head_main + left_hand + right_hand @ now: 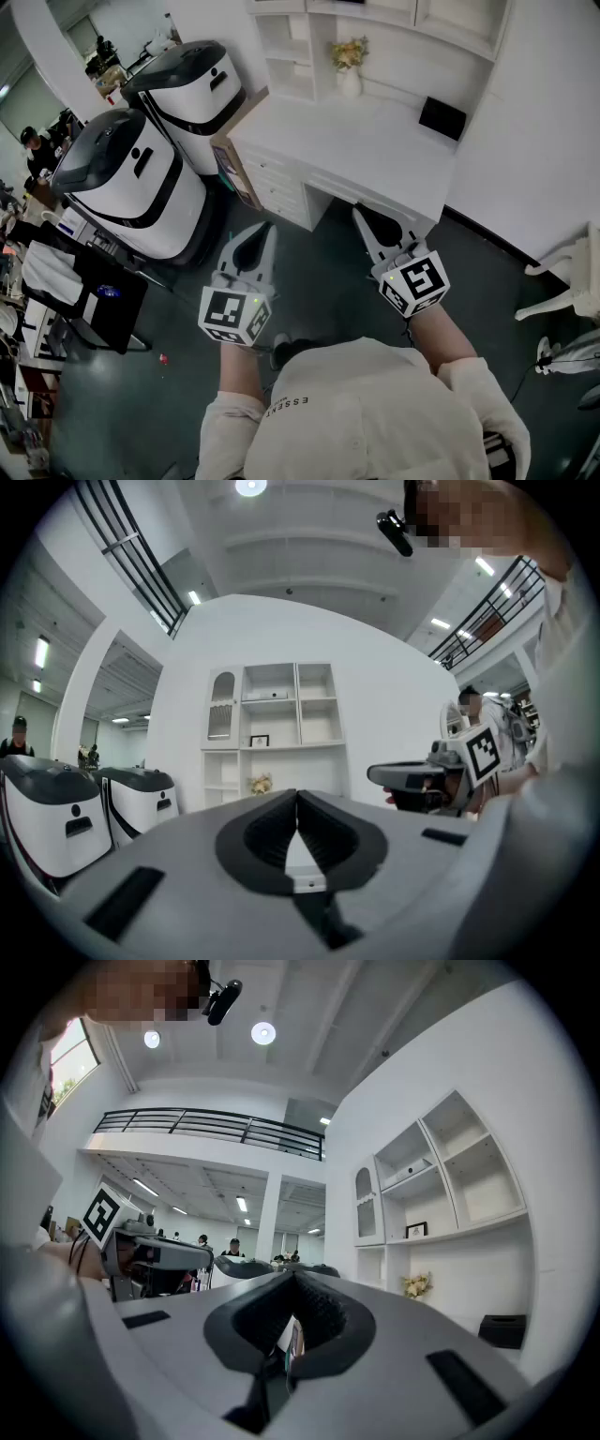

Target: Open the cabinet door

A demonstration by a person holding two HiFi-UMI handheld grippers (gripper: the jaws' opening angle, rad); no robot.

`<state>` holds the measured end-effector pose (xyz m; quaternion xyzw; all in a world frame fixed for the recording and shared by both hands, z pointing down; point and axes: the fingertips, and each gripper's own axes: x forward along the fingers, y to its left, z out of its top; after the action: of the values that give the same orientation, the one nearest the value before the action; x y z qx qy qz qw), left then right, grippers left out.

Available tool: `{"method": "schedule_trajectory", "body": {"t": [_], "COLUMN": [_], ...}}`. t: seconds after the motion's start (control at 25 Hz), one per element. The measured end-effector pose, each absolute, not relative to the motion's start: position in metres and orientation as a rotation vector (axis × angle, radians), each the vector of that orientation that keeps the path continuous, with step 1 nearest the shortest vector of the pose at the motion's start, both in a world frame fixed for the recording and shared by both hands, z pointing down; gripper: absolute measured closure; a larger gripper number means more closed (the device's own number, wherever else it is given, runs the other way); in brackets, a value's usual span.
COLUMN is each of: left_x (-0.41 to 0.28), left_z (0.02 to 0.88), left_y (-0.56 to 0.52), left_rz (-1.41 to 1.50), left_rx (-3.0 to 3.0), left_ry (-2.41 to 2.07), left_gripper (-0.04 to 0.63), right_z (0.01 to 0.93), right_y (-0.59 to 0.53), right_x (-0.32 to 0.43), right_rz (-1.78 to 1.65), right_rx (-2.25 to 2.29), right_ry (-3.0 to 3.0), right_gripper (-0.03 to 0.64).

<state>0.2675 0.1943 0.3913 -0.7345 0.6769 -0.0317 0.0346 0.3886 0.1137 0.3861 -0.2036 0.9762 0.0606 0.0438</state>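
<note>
White showroom, before the desk's (375, 150) front edge: left gripper (261, 232) and right gripper (366, 217), jaws closed and empty; arched cabinet door (222, 705) stands well ahead, up-left of the left jaws (likely the nearer)

A white desk (356, 141) bearing a flower vase (350, 70) stands on dark floor (319, 272) against white walls (553, 141).

Flower vase (350, 77) and black box (442, 117) sit apart.

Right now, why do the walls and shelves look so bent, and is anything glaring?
Left gripper view: wide-angle lens bows the shelves, black round border. Right gripper view: same bowing, ceiling lamp flares white. Head view: evenly lit, sharp, desk edges mildly curved.
</note>
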Motion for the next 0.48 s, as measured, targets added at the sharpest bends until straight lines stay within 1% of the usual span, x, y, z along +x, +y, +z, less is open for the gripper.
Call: {"method": "schedule_trajectory", "body": {"t": [0.48], "left_x": [0.2727], "left_z": [0.396], "left_y": [0.1932], "left_rz": [-0.114], "left_rx": [-2.268], "left_ry": [2.093], "left_gripper": [0.594], "right_z": [0.3919], "right_y": [0.11], "right_x": [0.393], "right_rz": [0.15], "right_rx": [-0.623], "right_ry": [2.99], "right_gripper": [0.603]}}
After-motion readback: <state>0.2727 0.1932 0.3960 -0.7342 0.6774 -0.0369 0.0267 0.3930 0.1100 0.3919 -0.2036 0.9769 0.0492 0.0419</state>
